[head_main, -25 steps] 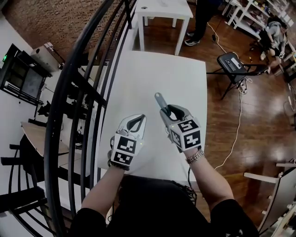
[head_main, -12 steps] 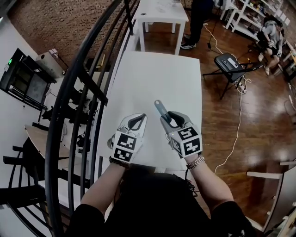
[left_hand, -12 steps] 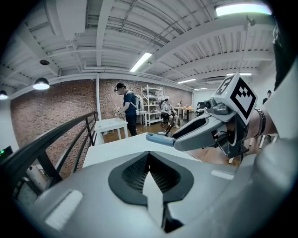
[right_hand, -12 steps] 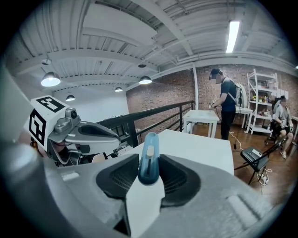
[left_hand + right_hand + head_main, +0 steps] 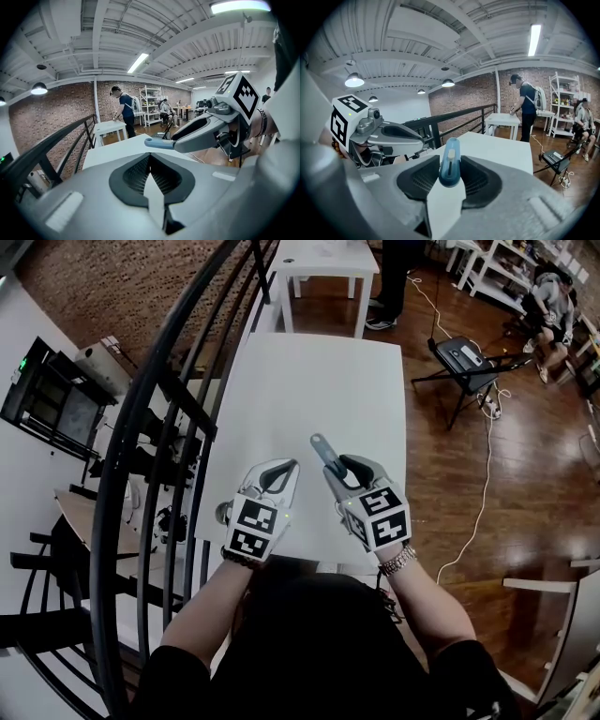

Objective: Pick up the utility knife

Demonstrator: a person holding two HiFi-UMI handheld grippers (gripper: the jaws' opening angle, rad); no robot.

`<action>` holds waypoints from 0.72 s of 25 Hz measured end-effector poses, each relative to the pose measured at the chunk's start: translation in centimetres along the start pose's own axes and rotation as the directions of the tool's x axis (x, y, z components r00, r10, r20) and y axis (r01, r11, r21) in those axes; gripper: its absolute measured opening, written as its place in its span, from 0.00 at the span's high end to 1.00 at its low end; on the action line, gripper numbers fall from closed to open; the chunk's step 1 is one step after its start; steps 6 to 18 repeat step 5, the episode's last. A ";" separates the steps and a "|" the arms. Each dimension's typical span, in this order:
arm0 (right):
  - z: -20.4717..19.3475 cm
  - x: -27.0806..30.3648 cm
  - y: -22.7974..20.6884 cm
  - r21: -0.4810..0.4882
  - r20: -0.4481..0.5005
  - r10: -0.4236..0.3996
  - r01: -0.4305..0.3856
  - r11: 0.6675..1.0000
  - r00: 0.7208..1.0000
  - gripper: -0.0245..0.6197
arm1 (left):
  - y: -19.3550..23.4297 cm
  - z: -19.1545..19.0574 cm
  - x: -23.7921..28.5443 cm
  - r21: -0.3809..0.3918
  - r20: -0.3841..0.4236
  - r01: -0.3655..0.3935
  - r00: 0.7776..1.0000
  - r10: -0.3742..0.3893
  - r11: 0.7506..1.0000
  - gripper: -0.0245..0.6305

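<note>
My right gripper (image 5: pixel 339 461) is shut on the utility knife (image 5: pixel 323 451), a blue-grey handle that sticks out past the jaws toward the far end of the white table (image 5: pixel 319 381). In the right gripper view the utility knife (image 5: pixel 450 161) stands upright between the dark pads. My left gripper (image 5: pixel 281 474) hangs beside it on the left, jaws together with nothing between them. From the left gripper view the right gripper (image 5: pixel 161 143) crosses at the right with the knife tip pointing left. Both grippers hover above the table's near end.
A black curved railing (image 5: pixel 178 418) runs along the table's left side. A second white table (image 5: pixel 323 259) stands beyond, with a person (image 5: pixel 394 277) next to it. A black folding chair (image 5: pixel 464 357) and a white cable (image 5: pixel 483 484) sit on the wooden floor at right.
Both grippers have drifted slightly toward me and upward in the picture, keeping their spacing. The knife stays clamped in the right gripper.
</note>
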State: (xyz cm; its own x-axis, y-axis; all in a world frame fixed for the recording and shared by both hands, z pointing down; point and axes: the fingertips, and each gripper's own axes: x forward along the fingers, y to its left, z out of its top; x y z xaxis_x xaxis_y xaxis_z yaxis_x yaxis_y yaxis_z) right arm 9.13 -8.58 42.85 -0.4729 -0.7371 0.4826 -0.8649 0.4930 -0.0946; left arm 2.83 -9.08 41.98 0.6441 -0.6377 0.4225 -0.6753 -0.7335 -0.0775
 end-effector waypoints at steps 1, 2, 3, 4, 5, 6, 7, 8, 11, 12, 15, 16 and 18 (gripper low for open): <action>0.0 -0.2 0.0 0.000 0.002 0.000 0.000 1.000 1.000 0.76 | -0.2 0.1 0.0 0.003 0.000 0.000 1.000 0.000 1.000 0.94; 0.0 -0.4 -0.1 0.000 0.003 -0.001 0.001 1.000 1.000 0.76 | -0.4 0.2 0.0 0.005 0.001 0.001 1.000 -0.001 1.000 0.94; -0.1 -0.5 -0.1 0.000 0.004 -0.001 0.001 1.000 1.000 0.76 | -0.6 0.3 0.0 0.008 0.002 0.001 1.000 -0.001 1.000 0.94; -0.1 -0.7 -0.2 0.000 0.005 -0.001 0.001 1.000 1.000 0.76 | -0.7 0.4 0.0 0.010 0.003 0.001 1.000 -0.001 1.000 0.94; -0.1 -0.9 -0.2 0.000 0.006 -0.002 0.002 1.000 1.000 0.76 | -0.9 0.5 -0.1 0.012 0.004 0.001 1.000 -0.001 1.000 0.94; -0.1 -0.9 -0.2 0.000 0.006 -0.002 0.002 1.000 1.000 0.76 | -0.9 0.5 -0.1 0.012 0.004 0.001 1.000 -0.001 1.000 0.94; -0.1 -0.9 -0.2 0.000 0.006 -0.002 0.002 1.000 1.000 0.76 | -0.9 0.5 -0.1 0.012 0.004 0.001 1.000 -0.001 1.000 0.94; -0.1 -0.9 -0.2 0.000 0.006 -0.002 0.002 1.000 1.000 0.76 | -0.9 0.5 -0.1 0.012 0.004 0.001 1.000 -0.001 1.000 0.94; -0.1 -0.9 -0.2 0.000 0.006 -0.002 0.002 1.000 1.000 0.76 | -0.9 0.5 -0.1 0.012 0.004 0.001 1.000 -0.001 1.000 0.94; -0.1 -0.9 -0.2 0.000 0.006 -0.002 0.002 1.000 1.000 0.76 | -0.9 0.5 -0.1 0.012 0.004 0.001 1.000 -0.001 1.000 0.94; -0.1 -0.9 -0.2 0.000 0.006 -0.002 0.002 1.000 1.000 0.76 | -0.9 0.5 -0.1 0.012 0.004 0.001 1.000 -0.001 1.000 0.94; -0.1 -0.9 -0.2 0.000 0.006 -0.002 0.002 1.000 1.000 0.76 | -0.9 0.5 -0.1 0.012 0.004 0.001 1.000 -0.001 1.000 0.94; -0.1 -0.9 -0.2 0.000 0.006 -0.002 0.002 1.000 1.000 0.76 | -0.9 0.5 -0.1 0.012 0.004 0.001 1.000 -0.001 1.000 0.94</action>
